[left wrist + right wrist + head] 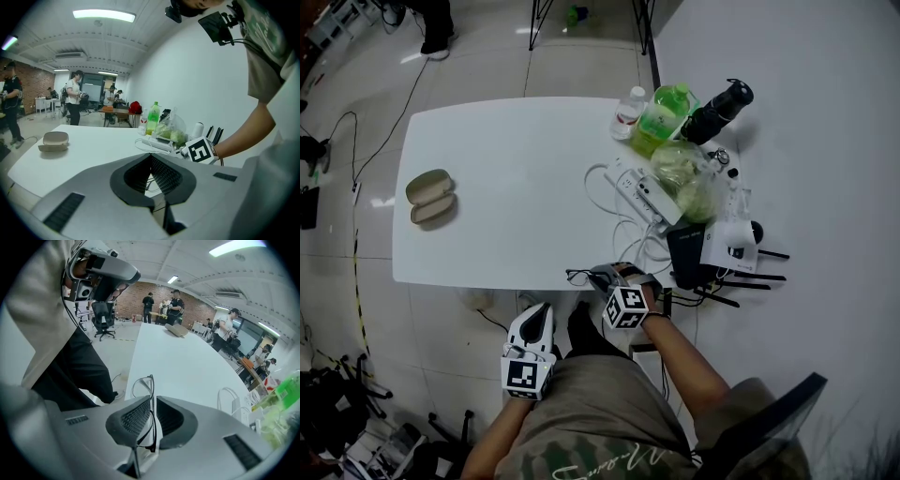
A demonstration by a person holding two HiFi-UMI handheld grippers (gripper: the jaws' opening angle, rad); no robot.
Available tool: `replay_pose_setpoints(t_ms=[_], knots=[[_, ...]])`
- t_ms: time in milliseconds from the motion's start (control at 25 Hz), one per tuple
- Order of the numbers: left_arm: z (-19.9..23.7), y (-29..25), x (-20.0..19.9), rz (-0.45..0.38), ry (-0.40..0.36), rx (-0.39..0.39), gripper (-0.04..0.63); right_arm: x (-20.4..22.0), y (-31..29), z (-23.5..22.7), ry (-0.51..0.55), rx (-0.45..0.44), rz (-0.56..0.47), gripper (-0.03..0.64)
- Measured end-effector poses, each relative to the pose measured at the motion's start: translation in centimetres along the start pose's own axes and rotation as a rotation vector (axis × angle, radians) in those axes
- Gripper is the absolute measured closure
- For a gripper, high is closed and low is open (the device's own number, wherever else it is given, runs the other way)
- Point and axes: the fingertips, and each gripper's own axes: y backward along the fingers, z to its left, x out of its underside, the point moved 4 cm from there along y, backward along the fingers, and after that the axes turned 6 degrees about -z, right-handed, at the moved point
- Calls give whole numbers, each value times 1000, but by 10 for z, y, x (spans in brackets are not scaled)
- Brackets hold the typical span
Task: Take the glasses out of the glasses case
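This is an open-plan lab or workroom. A brick wall point(131, 296), ceiling strip lights point(104, 15) and a tiled floor point(487, 56) crossed by cables point(405, 105) show it, with people point(74, 96) standing at other desks point(117, 111).

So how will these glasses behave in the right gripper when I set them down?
The glasses look thin-framed, so probably light and easily bent. The right gripper pinches them edge-on on a narrow part, so they may pivot or slip. One lens sticks out past the jaws and would likely meet the table first.
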Motion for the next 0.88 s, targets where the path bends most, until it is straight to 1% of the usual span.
replay_pose_setpoints(t_ms=[280,480,600,680,760,800,880], knots=[[0,4,0,-18,3,-3,588,-6,6,-1,-13,23,-12,586],[5,9,-1,-32,7,-5,588,-23,20,-6,21,106,-75,586],[11,14,-3,-37,8,-7,588,-31,27,-7,41,135,-94,586],[17,17,-5,-36,13,-10,588,-38,30,-8,36,153,-102,586],[23,20,-8,-38,16,-9,588,-48,34,-11,-22,178,-132,587],[25,22,-9,-41,18,-10,588,-55,37,-13,-86,194,-165,587],[32,28,-10,-52,20,-6,588,-72,45,-21,-262,236,-259,588]])
